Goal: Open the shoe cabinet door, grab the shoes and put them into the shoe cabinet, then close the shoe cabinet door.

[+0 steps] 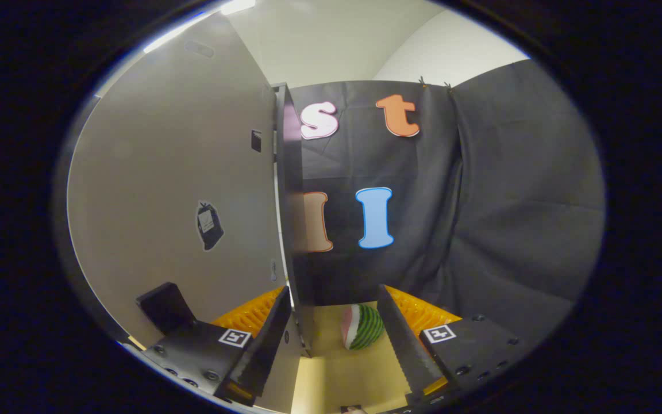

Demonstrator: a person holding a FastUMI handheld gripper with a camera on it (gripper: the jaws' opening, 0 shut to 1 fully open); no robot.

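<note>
Black cloth behind, tan floor below. Our gripper [334, 345] is spread open, straddling the door [181, 190] edge, holding nothing. Looks like the door step; next we'd swing it, careful not to slip.

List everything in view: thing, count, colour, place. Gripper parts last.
cabinet door: one, grey-beige, left of the fingers, its edge rising just above the left finger.
sticker: one, black, on the door's face.
watermelon slice: one, green rind with a red and white cut face, on the tan surface between the fingers, ahead of them.
tan surface: one, tan, under the fingers.
gripper: one, fingers apart, empty; the door's edge stands by the left finger.
</note>
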